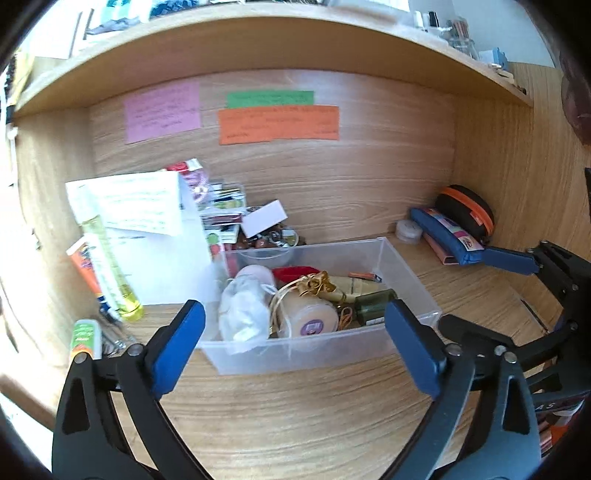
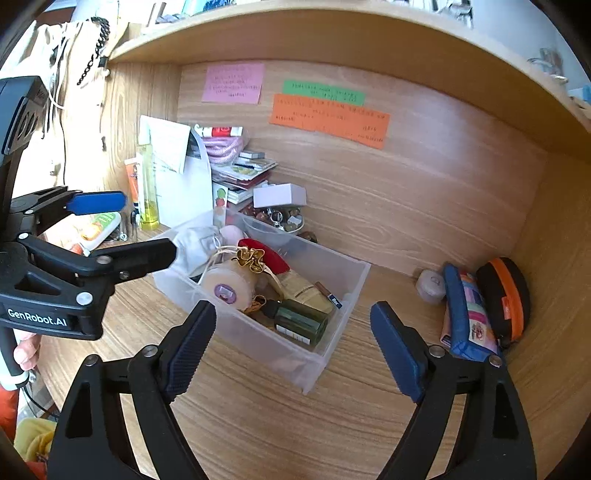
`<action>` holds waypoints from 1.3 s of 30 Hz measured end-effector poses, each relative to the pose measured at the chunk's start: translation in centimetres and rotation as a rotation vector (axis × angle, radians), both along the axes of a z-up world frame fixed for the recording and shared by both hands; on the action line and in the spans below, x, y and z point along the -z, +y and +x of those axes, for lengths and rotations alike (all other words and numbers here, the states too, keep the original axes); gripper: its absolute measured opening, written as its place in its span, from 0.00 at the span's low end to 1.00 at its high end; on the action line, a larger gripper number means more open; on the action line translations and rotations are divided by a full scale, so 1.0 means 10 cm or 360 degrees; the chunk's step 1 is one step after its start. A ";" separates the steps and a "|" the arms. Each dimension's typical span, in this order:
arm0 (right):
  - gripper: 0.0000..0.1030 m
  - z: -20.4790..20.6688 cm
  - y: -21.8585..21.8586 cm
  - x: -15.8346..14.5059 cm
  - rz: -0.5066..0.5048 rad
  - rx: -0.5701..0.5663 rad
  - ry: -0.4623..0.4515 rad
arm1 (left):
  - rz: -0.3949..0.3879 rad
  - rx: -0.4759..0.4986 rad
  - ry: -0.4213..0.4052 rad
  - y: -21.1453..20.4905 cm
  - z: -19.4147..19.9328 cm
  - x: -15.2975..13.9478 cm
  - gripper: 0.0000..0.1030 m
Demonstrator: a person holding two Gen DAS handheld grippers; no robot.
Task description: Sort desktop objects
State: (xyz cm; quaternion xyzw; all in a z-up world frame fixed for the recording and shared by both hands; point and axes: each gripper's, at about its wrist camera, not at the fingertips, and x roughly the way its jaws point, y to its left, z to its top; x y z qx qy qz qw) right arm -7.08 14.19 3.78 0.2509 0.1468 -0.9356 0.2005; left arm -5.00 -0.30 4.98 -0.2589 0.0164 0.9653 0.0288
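Left gripper (image 1: 295, 332) and right gripper (image 2: 293, 332) both hang above the desk (image 1: 295, 406) with jaws spread wide, grasping nothing. Just beyond them the clear plastic bin (image 1: 406, 273) sits on the desk, holding a candle (image 2: 229, 284), green bottle (image 2: 303, 321) and white pouch (image 1: 243, 314). Farther right, pencil cases (image 2: 469, 314) lie against the side wall, and paper notes (image 1: 277, 122) are stuck to the back panel.

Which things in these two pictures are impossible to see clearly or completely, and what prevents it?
- Writing on the pink note, green note and orange note: too small and blurred, both views.
- Bottom of the clear plastic bin: covered by the cream candle, white pouch and green bottle.
- Bowl of trinkets: partly behind the bin, right wrist view.
- Upper shelf: contents cut by the top edge.
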 end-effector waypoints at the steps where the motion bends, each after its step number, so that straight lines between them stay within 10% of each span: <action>1: 0.87 0.04 0.00 -0.01 -0.0005 0.0012 0.0009 | 0.0004 -0.0015 -0.0002 -0.02 0.04 0.00 0.98; 18: 1.00 0.75 0.09 0.07 -0.0108 0.0219 0.0179 | -0.0018 -0.0331 0.0101 -0.09 0.77 0.07 0.99; 39: 1.00 0.72 0.29 0.24 -0.0243 0.0329 0.0090 | 0.0002 -0.0232 0.0090 0.17 0.75 0.19 0.99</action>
